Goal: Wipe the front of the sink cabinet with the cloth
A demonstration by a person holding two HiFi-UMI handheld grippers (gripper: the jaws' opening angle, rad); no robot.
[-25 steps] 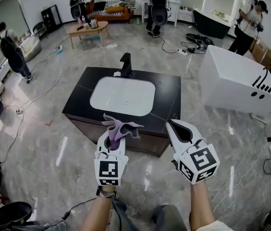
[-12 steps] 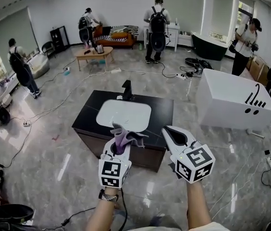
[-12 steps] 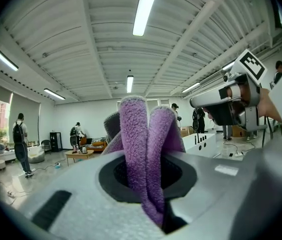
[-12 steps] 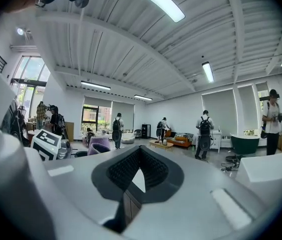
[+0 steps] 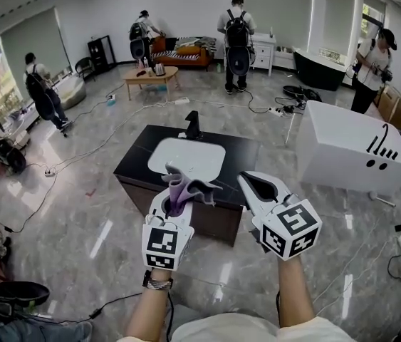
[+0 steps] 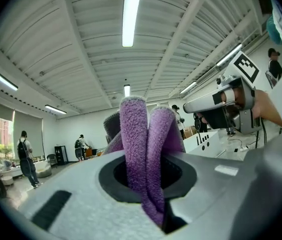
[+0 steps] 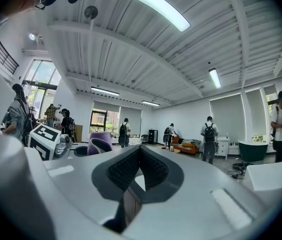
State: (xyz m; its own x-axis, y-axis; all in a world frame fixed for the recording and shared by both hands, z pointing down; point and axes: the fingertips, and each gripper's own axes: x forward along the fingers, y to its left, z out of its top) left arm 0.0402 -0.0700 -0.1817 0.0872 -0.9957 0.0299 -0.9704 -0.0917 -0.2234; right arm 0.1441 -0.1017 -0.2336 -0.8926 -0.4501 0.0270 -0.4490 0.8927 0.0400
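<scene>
A purple cloth (image 5: 184,189) sticks up out of my left gripper (image 5: 174,201), which is shut on it; in the left gripper view the cloth (image 6: 146,154) fills the space between the jaws. My right gripper (image 5: 255,185) is held level beside it, shut and empty, and the right gripper view shows its jaws (image 7: 139,170) closed with nothing between them. Ahead stands the sink cabinet (image 5: 179,209) with a black top, a white basin (image 5: 186,156) and a black tap (image 5: 194,124). Both grippers hover in front of its dark front panel, apart from it.
A white bathtub (image 5: 353,155) stands to the right of the cabinet. Cables (image 5: 79,155) lie on the grey marble floor at left and right. Several people with backpacks (image 5: 237,23) stand far behind, near a low table (image 5: 152,77) and a sofa.
The view has risen and pulled back, so the cabinet looks smaller and farther away. Both grippers keep the same pose, and the cloth stays clamped in the left one.
</scene>
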